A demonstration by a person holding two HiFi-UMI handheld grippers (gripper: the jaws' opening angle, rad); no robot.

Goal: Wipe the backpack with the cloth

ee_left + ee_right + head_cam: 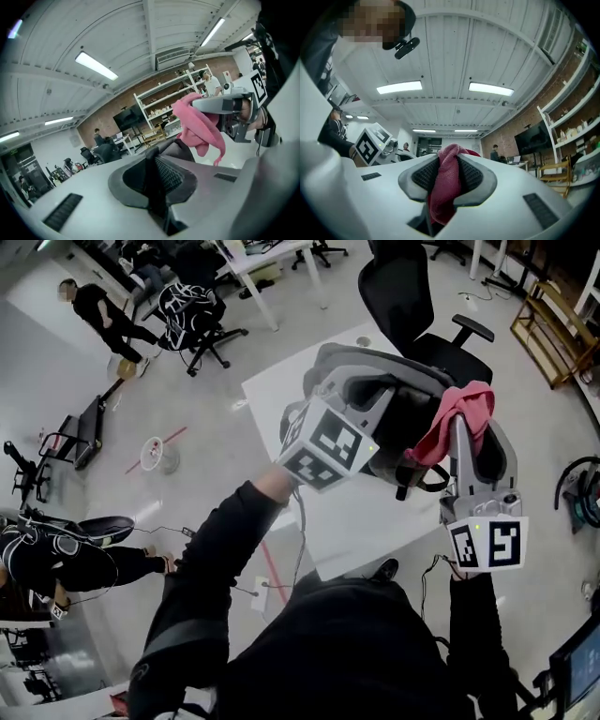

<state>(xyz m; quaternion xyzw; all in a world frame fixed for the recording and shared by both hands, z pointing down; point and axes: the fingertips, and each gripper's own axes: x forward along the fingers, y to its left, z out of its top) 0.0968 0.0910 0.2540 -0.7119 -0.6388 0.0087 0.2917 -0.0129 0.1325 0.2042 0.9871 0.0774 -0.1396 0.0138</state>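
Left hand-held gripper point(152, 173): jaws together on a thin dark strip, which I judge to be a strap or fold of the backpack point(182, 147); grey-and-black fabric bunches just beyond the pads.

Right hand-held gripper point(447, 176): jaws clamped on the pink cloth point(444, 187), which hangs out both ends of the pads.

Head view: the backpack point(394, 395) is held up above the white counter point(366, 521). The cloth point(459, 413) is beside its right flank; I cannot tell whether they touch.

Progress (judgement): both items are gripped and brought together, but no wiping contact is confirmed, so the wipe itself appears to be left to do.

Writing: none legible. There are only black-and-white square markers on the left cube point(326, 442) and right cube point(489, 545), and no brand shows on the backpack.
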